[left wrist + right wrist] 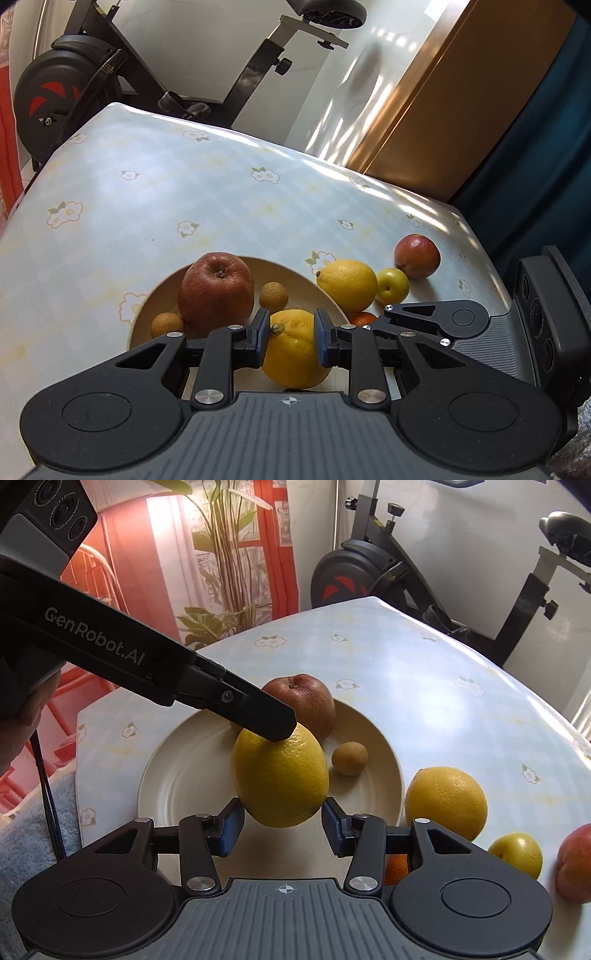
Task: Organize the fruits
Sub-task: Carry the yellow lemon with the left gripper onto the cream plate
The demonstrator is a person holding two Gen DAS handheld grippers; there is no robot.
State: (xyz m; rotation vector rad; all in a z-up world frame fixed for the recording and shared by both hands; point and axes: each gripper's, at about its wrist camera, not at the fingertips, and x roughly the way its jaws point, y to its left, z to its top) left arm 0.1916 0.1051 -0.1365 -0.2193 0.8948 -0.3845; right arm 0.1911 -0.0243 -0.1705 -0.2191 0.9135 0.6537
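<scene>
My left gripper [291, 334] is shut on a yellow citrus fruit [295, 349], held over the cream plate [295, 275]; the same fruit [280, 775] and the left gripper's finger [266, 716] show in the right wrist view. On the plate [177, 782] lie a red apple [216, 291] and two small brown round fruits [273, 294] [167, 325]. My right gripper [282, 830] is open and empty, just in front of the held fruit. On the table lie a second yellow citrus [347, 284], a small yellow-green plum [392, 284], a red fruit [417, 256] and a small orange fruit [364, 318].
The table has a pale checked cloth with flowers [184, 192]. An exercise bike [92, 74] stands beyond the far edge. A wooden door [443, 92] and a dark blue curtain [535, 166] are at the right. A blue towel [33, 827] lies at the table's near left.
</scene>
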